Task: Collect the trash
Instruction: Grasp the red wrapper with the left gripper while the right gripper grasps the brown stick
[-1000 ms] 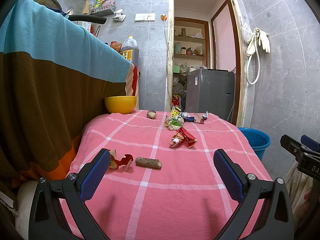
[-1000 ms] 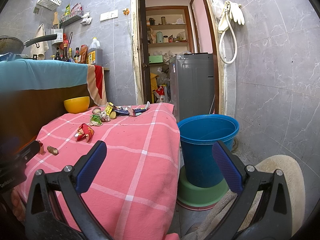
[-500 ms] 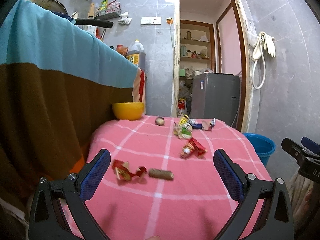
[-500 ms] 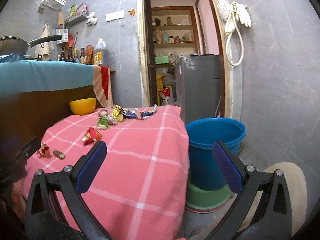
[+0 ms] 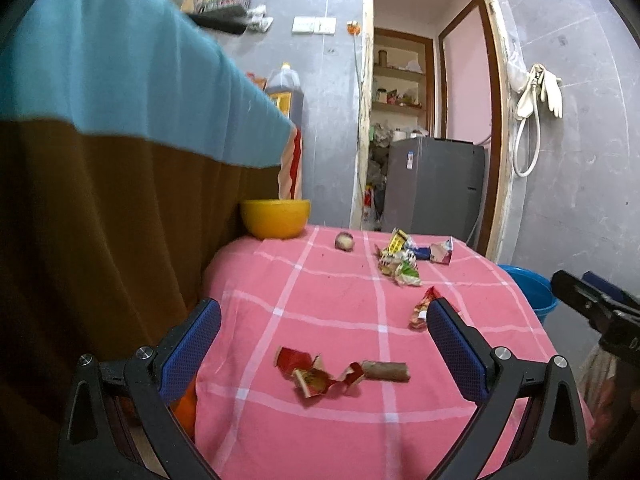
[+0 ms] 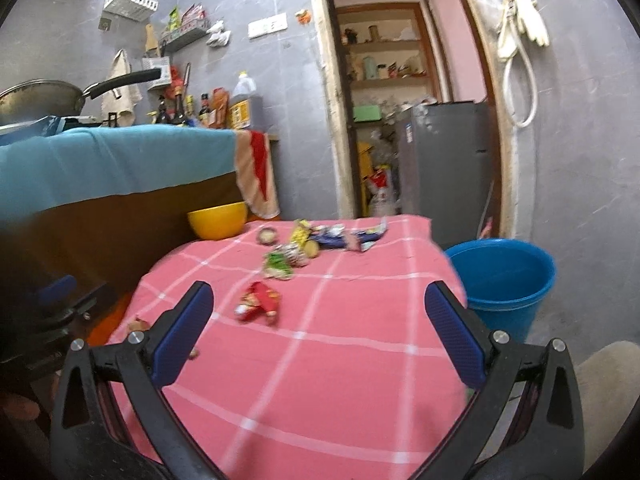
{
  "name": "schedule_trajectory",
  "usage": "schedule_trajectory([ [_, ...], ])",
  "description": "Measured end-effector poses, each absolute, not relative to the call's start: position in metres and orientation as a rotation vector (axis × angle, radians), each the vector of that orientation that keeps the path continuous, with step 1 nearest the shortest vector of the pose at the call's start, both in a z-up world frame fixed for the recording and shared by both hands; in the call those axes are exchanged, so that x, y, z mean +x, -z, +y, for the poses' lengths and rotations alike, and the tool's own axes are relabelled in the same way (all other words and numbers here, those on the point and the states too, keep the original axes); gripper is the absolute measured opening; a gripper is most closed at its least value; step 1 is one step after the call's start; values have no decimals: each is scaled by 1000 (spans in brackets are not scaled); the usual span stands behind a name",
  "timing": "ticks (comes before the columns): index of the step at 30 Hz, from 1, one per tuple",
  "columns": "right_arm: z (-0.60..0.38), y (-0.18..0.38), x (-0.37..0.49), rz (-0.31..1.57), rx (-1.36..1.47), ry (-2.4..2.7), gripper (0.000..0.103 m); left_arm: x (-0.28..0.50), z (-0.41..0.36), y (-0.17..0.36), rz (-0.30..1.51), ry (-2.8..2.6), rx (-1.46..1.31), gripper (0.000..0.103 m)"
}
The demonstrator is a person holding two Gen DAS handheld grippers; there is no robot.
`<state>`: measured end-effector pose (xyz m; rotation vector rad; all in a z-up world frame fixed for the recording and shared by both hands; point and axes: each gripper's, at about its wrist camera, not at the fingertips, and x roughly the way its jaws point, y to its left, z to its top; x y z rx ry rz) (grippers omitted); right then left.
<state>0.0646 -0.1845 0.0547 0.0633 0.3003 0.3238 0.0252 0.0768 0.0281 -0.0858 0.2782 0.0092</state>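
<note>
Trash lies on a table with a pink checked cloth (image 5: 340, 316). A torn red wrapper (image 5: 310, 372) and a brown stick-like piece (image 5: 386, 371) lie nearest my left gripper (image 5: 324, 354), which is open and empty just before them. A crumpled red wrapper (image 6: 259, 303) lies mid-table, ahead of my right gripper (image 6: 318, 340), also open and empty. A heap of coloured wrappers (image 6: 308, 246) and a small round brown piece (image 5: 344, 241) lie at the far end. A blue bucket (image 6: 502, 280) stands on the floor right of the table.
A yellow bowl (image 5: 276, 218) sits at the table's far left corner. A counter draped in a blue and brown cloth (image 5: 100, 152) rises along the left. A grey machine (image 5: 434, 184) stands in the doorway behind. A beige mat (image 6: 608, 380) lies on the floor at right.
Both grippers have shifted left and tilted. The right one now looks at the table's middle instead of the bucket. The left one sits closer to the torn red wrapper. Both stay open.
</note>
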Motion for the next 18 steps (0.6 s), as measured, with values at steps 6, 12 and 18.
schedule_trajectory([
  [6,-158,-44,76,378,60,-354,103,27,84,-20,349,13,-60,94],
  [12,-133,-30,84,468,29,-387,84,38,90,-2,471,63,-87,72],
  [18,-116,-16,89,539,26,-435,62,45,94,6,546,123,-118,56],
])
